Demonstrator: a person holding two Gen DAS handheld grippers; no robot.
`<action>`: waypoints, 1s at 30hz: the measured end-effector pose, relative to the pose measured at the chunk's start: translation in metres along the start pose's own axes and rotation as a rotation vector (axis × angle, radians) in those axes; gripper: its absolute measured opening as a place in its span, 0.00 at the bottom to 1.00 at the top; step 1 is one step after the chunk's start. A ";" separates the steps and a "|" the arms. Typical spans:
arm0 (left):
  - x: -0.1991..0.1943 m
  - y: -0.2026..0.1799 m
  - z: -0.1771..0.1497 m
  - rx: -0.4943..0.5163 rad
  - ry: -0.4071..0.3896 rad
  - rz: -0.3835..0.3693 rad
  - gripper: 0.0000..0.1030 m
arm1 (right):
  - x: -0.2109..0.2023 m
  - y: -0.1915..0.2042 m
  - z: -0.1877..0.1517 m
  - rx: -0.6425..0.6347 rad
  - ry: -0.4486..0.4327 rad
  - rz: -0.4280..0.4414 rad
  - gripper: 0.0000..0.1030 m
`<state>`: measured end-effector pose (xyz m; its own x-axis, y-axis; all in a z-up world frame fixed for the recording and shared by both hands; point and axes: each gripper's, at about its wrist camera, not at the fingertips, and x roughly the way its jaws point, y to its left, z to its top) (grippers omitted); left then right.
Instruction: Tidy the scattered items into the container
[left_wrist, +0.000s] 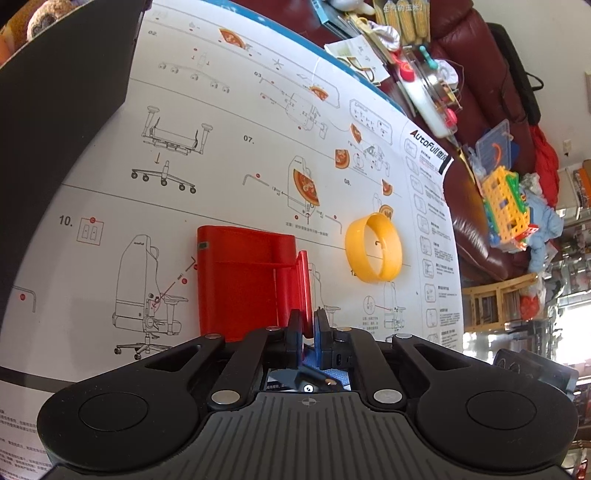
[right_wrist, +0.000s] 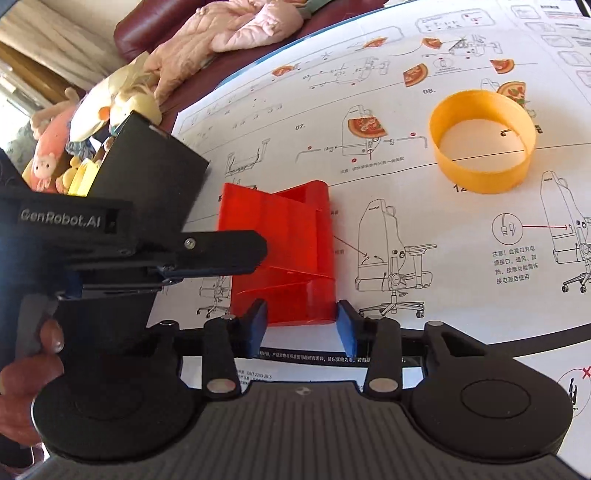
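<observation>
The left gripper (left_wrist: 306, 332) was clamped on a thin edge of the red container (left_wrist: 243, 284), which lay on a white instruction sheet (left_wrist: 110, 206). The right gripper (right_wrist: 301, 326) stood wide apart, its fingers either side of the container's near end, contact unclear. "GenRobot.AI" was printed on the left tool's body. Farther off sat a yellow ring (left_wrist: 373, 251); beyond it lay pizza slices (left_wrist: 306, 186). Steps "07.", "08." and "10." and "AutoFull" were printed on the sheet.

Red container (left_wrist: 240, 280); yellow ring (left_wrist: 373, 251); white sheet (left_wrist: 229, 122), black line drawings; pizza slices (left_wrist: 306, 186) orange-red.
</observation>
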<state>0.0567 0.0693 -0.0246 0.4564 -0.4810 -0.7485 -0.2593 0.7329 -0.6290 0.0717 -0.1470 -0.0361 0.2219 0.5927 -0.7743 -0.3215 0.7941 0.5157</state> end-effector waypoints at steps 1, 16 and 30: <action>0.000 0.001 0.000 0.003 0.003 0.005 0.08 | 0.000 -0.003 0.001 0.017 -0.003 0.001 0.32; -0.034 -0.039 -0.007 0.363 -0.036 0.193 0.37 | 0.003 0.025 0.010 -0.394 -0.008 -0.196 0.31; 0.036 -0.074 0.053 0.523 0.230 0.286 0.37 | 0.008 0.027 0.014 -0.572 0.009 -0.220 0.45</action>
<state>0.1376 0.0230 0.0066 0.2216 -0.2804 -0.9339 0.1322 0.9576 -0.2561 0.0782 -0.1194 -0.0232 0.3319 0.4201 -0.8446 -0.7132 0.6978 0.0669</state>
